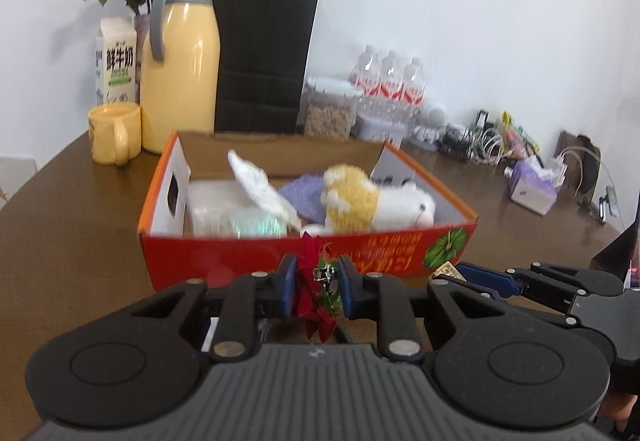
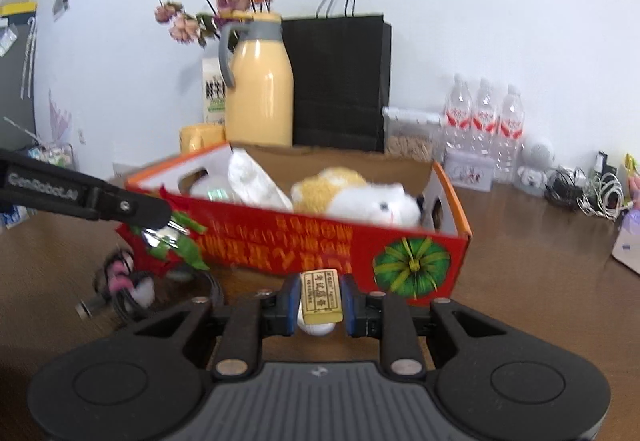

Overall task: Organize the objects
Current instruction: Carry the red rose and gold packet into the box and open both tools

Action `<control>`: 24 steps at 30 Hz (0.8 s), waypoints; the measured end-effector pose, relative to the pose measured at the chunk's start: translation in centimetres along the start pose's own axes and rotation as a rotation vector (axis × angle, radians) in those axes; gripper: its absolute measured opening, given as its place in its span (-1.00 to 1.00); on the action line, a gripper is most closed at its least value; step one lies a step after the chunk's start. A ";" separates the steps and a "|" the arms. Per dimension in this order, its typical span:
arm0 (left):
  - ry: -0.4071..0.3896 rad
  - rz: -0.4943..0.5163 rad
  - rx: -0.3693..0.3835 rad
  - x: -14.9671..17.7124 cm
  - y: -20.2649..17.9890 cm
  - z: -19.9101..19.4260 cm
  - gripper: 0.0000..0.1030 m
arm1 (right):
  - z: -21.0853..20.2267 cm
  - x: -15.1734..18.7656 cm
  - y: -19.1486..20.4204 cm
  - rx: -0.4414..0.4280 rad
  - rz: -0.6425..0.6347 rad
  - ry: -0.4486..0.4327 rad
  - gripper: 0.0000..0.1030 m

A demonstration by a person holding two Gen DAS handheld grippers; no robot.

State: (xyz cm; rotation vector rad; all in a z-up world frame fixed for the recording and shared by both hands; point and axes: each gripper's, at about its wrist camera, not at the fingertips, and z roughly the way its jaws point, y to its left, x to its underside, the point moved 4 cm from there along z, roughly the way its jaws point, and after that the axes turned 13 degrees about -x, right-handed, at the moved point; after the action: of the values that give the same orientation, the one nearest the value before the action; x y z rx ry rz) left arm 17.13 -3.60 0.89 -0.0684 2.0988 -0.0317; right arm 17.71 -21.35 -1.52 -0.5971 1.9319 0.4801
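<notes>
The left tongs [image 1: 317, 287] are gripping a red poinsettia hair clip [image 1: 320, 281] with green leaves and a metal clasp, holding it just in front of the red cardboard box [image 1: 280, 253] on the brown desk [image 1: 80, 221]. The right tongs [image 2: 321, 301] are clamping a small tan printed block [image 2: 321, 297], also near the box's front wall. Inside the box, a white-and-yellow plush toy [image 1: 372, 201] is lying beside a purple cloth [image 1: 304, 197] and a white pouch [image 1: 260, 185]. Behind it, a yellow thermos jug [image 1: 180, 61] and a black paper bag [image 1: 264, 57] are standing.
</notes>
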 end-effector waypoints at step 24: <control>-0.045 -0.111 -0.037 -9.1 4.0 10.1 -0.56 | 13.3 -10.4 0.4 -0.017 -0.105 0.009 -0.60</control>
State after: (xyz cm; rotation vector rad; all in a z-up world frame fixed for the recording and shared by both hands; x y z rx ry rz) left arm 30.27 1.05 3.42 -0.2057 2.0494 -0.0573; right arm 30.76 -11.37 2.57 -0.7093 1.8962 0.4279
